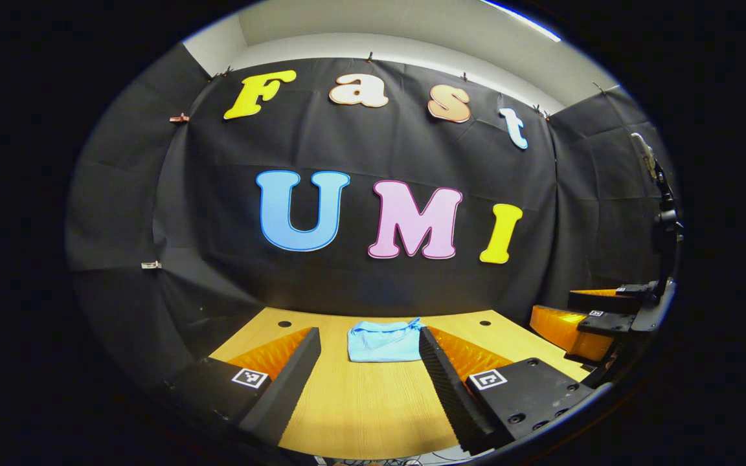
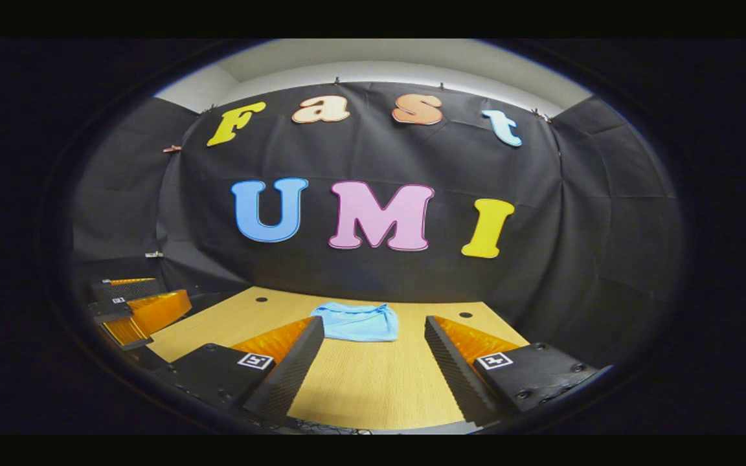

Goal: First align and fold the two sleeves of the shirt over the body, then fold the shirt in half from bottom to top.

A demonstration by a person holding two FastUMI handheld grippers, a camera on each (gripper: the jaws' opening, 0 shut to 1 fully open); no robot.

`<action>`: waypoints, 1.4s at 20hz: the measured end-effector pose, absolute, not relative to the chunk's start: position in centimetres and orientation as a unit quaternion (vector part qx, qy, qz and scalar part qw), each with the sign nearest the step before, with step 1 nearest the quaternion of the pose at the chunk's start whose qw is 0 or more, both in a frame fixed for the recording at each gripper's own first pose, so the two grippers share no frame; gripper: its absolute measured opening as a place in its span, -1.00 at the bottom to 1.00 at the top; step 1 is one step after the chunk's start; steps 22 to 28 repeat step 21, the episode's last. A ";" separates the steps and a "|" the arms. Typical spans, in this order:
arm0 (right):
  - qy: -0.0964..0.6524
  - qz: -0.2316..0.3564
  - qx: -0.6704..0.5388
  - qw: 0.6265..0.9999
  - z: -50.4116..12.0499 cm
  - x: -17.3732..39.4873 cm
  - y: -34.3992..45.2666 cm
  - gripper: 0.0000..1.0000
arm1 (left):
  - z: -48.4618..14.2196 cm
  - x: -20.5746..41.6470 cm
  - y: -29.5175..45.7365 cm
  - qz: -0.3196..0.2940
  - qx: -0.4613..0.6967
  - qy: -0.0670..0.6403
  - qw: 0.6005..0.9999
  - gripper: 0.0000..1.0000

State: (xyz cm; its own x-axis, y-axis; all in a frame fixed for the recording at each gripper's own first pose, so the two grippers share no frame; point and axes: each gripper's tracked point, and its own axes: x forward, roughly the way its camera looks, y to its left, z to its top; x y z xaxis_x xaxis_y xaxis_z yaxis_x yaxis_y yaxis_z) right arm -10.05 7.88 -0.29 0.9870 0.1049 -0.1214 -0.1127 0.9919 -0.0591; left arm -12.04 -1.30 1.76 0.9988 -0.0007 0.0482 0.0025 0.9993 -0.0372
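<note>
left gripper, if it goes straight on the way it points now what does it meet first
Probably the folded light blue shirt, lying on the light wooden table ahead between the open fingers of the left gripper. Nothing lies between them. If the path runs above the table, it would reach the black cloth wall instead; depth is unclear.

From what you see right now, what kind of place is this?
Probably a recording booth for manipulation demonstrations, not a home: black cloth wall, a bare light wooden table bearing one folded light-blue shirt, and the open left gripper and right gripper.
</note>
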 end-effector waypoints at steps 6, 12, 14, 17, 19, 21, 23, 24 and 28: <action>0.056 0.056 -0.038 0.996 -0.9 -9.1 8.2 0.94 | 1.5 -11.6 -0.6 0.006 -0.007 -0.026 1.000 0.94; 0.063 0.057 -0.037 0.996 -1.6 -9.8 8.5 0.94 | 1.0 -11.6 -0.1 0.013 -0.004 -0.028 1.000 0.94; 0.067 0.058 -0.035 0.995 -1.8 -9.8 8.6 0.94 | 1.0 -11.6 0.1 0.016 0.005 -0.031 0.999 0.94; 0.071 0.063 -0.034 0.995 -1.9 -9.3 9.1 0.94 | 0.9 -11.6 -0.1 0.014 0.006 -0.030 0.999 0.94; 0.065 0.064 -0.031 0.995 -1.5 -8.9 9.2 0.94 | 0.7 -11.5 -0.6 0.007 0.000 -0.021 1.000 0.94; 0.064 0.066 -0.027 0.995 -1.3 -8.6 9.3 0.94 | 0.5 -11.3 -0.9 0.000 0.007 -0.016 1.000 0.94; 0.064 0.066 -0.027 0.995 -1.3 -8.6 9.3 0.94 | 0.5 -11.3 -0.9 0.000 0.007 -0.016 1.000 0.94; 0.064 0.066 -0.027 0.995 -1.3 -8.6 9.3 0.94 | 0.5 -11.3 -0.9 0.000 0.007 -0.016 1.000 0.94; 0.064 0.066 -0.027 0.995 -1.3 -8.6 9.3 0.94 | 0.5 -11.3 -0.9 0.000 0.007 -0.016 1.000 0.94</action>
